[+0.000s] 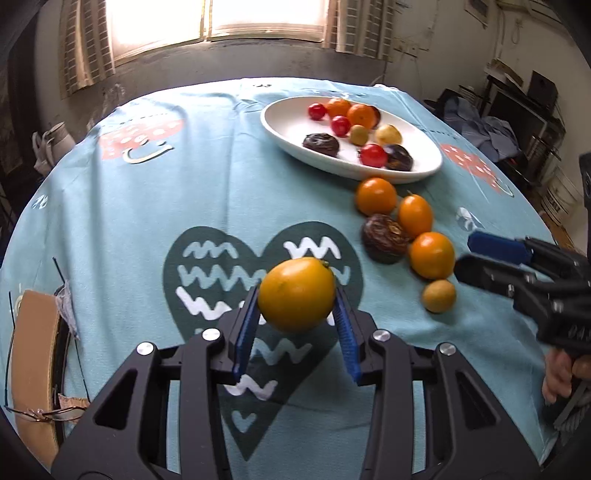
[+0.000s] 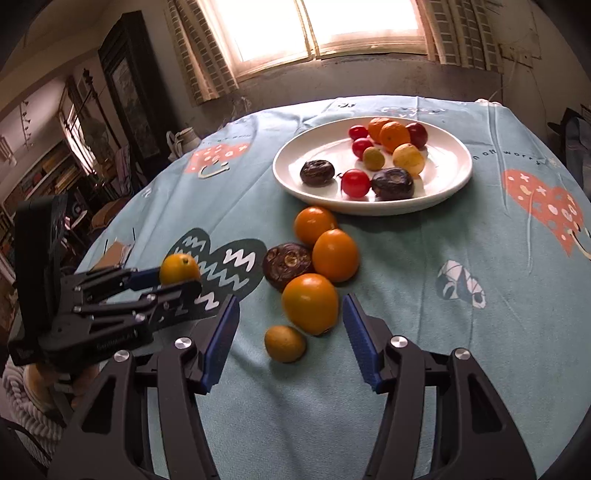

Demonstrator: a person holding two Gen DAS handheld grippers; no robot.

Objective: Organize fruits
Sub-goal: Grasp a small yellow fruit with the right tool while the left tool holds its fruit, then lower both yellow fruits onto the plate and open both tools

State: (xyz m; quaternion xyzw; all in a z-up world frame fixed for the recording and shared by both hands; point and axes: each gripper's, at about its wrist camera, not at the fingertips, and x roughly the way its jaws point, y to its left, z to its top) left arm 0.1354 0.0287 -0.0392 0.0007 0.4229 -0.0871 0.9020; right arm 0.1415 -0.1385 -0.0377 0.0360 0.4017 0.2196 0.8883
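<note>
Evidently the left tool [image 1: 297, 295] pinches an orange fruit [image 1: 296, 293] for carrying to the plate [image 1: 280, 127] ahead; the right tool [image 2: 291, 325] gapes empty around the nearest orange [image 2: 310, 303].

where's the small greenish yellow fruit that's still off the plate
On the tablecloth, the small greenish-yellow fruit lies just before the right gripper, beside the nearest orange.

Ahead of you a bright window [image 2: 325, 26] sits between checked curtains [image 2: 199, 48]. A light blue tablecloth [image 1: 147, 206] printed with a dark heart [image 1: 207, 280] and red hearts [image 2: 546, 206] covers the table. To your left stand a dark cabinet [image 2: 129, 81] and bookshelves [image 2: 44, 177]; a tan chair back [image 1: 33, 365] shows at the table edge.
</note>
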